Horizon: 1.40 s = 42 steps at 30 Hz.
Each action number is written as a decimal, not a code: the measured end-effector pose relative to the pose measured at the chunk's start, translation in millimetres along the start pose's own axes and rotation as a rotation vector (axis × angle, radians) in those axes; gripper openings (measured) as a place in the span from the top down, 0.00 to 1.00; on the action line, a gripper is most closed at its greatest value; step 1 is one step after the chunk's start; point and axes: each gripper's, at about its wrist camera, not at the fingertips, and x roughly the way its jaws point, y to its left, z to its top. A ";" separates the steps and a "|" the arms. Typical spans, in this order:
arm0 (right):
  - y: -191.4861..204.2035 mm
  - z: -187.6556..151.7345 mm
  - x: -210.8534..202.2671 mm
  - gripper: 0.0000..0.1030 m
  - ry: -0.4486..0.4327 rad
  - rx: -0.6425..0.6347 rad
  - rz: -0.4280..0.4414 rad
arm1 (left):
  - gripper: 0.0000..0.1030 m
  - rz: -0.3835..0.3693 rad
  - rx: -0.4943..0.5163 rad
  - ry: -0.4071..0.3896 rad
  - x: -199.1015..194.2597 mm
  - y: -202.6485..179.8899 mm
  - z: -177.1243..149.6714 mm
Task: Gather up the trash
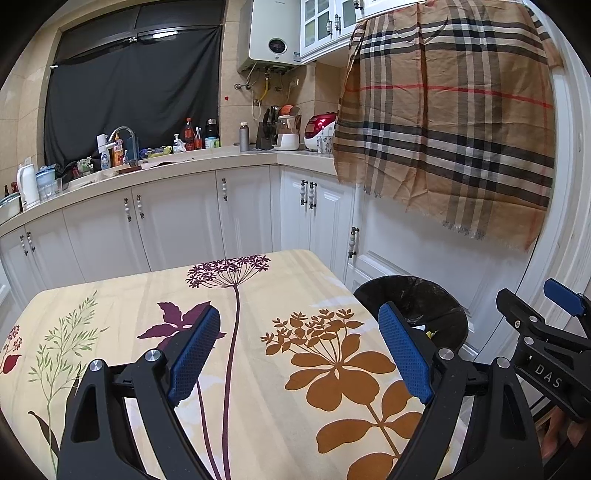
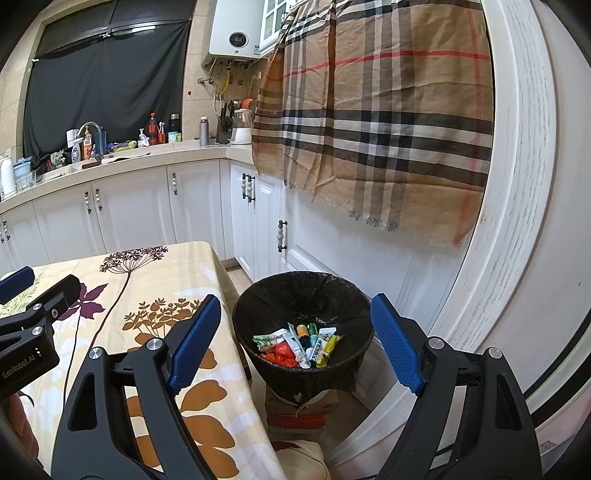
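While both grippers (image 1: 299,354) (image 2: 295,343) gape empty, wrappers (image 2: 299,343) fill the bin (image 2: 258,295) beside the table (image 1: 258,295).

Around my kitchen

A plaid cloth (image 1: 450,122) hangs over the white cupboards (image 1: 177,218) to my right. A dark curtain (image 1: 133,96) covers the window beyond the tap (image 1: 123,134). On the far surface (image 1: 207,157) I see bottles, a knife block (image 1: 266,134) and a red rice cooker (image 1: 319,129). A white water heater (image 1: 275,33) sits on the tiled wall
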 end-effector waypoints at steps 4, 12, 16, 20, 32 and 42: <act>0.4 -0.1 -0.5 0.21 0.001 -0.001 0.000 | 0.18 0.003 0.000 0.000 -1.0 -0.9 0.2; 0.4 -0.1 -0.8 0.21 -0.001 -0.002 -0.001 | 0.18 0.011 -0.008 -0.003 -2.3 -2.1 1.3; 1.0 -0.2 -1.0 0.21 -0.001 -0.002 -0.001 | 0.18 0.008 -0.014 0.000 -2.3 -2.5 1.4; 1.4 0.2 -0.9 0.21 0.001 -0.005 0.000 | 0.18 0.013 -0.012 -0.003 -2.6 -2.2 1.2; 2.3 -0.1 -1.1 0.21 0.001 -0.005 0.000 | 0.17 0.012 -0.018 -0.005 -3.2 -2.3 1.0; 7.2 -2.4 -2.4 0.21 0.002 -0.011 0.001 | 0.13 0.005 -0.013 0.005 -0.7 -8.7 3.5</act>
